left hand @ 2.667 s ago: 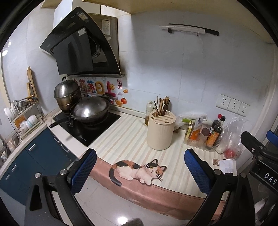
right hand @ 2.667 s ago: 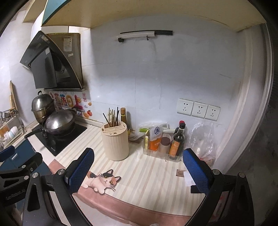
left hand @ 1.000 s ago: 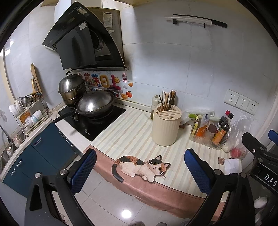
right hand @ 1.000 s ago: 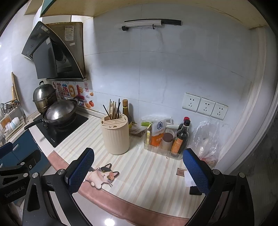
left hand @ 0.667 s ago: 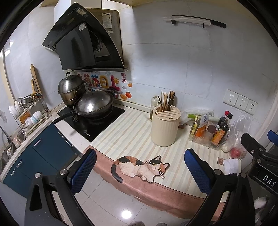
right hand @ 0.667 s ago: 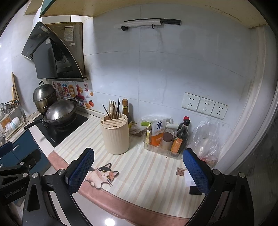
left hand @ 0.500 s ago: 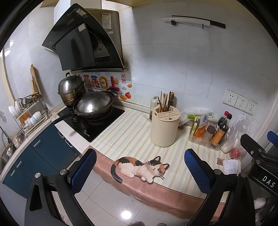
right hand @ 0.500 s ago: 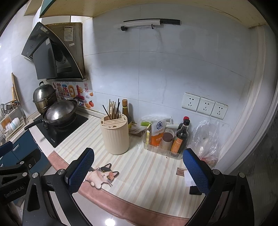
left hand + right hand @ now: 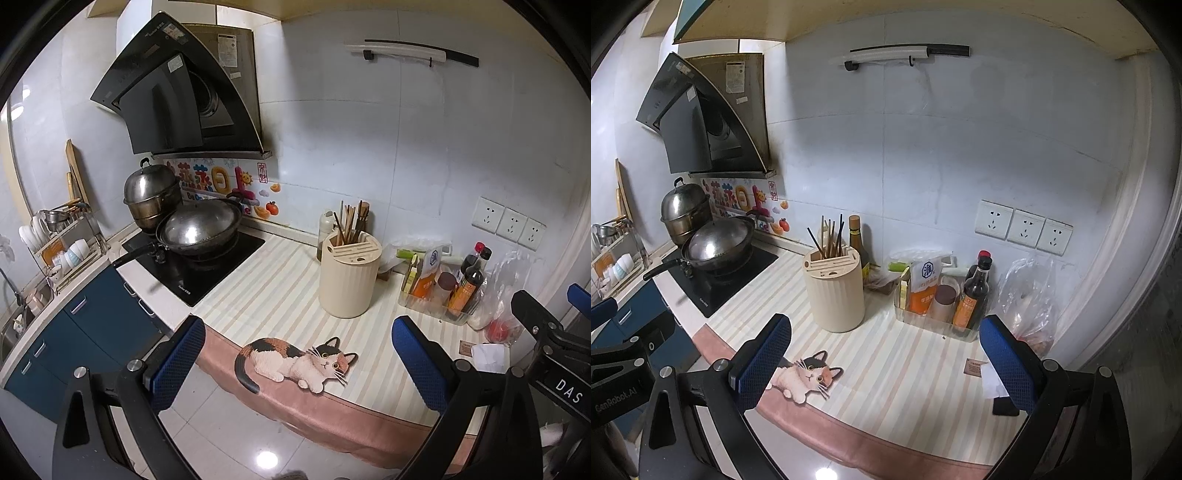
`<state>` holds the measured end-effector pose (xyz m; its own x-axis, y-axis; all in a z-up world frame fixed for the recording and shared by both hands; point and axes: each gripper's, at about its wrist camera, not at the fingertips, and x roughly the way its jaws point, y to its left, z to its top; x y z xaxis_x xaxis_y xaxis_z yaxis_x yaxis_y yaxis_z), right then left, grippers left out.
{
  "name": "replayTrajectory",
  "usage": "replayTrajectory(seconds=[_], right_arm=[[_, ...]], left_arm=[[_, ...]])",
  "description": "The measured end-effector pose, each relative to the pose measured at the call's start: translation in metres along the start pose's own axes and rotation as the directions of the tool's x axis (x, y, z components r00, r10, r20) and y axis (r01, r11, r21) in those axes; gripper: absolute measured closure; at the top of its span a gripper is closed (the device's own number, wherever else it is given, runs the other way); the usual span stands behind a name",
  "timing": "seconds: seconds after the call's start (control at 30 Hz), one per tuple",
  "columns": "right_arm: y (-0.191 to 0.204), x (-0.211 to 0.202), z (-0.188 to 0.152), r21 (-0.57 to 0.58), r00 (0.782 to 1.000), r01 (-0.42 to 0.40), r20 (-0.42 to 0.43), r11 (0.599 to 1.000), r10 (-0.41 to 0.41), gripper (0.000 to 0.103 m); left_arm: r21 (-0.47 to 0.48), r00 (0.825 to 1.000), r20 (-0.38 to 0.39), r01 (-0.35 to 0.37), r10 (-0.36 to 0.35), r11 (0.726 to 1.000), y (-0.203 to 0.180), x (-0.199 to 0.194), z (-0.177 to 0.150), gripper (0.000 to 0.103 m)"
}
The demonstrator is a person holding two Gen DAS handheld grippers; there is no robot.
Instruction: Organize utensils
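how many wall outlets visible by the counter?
3, in a row on the tiled wall above the condiment tray: left outlet, middle outlet, right outlet. None look hidden.

Right claw spread wide, empty, above striped counter; chopsticks upright in cream holder.

The worktop carries a striped cat mat, with the cream utensil holder centred and a condiment tray at three o'clock.
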<state>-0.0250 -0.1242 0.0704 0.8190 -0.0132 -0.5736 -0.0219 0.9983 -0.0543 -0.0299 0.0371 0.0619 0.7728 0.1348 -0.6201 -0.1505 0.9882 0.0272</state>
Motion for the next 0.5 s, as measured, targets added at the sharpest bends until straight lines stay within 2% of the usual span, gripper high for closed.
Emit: replayTrajectory(seconds=[0.5], right_arm=[[-0.0036,-0.0055,0.0041,0.001,1.0,0.008,0.006,1.0,-0.008,0.0]], left_arm=[[-0.004,1.0,0.003,0.017,-0.017,1.0,-0.0018,-0.0036,0.0041,0.0]])
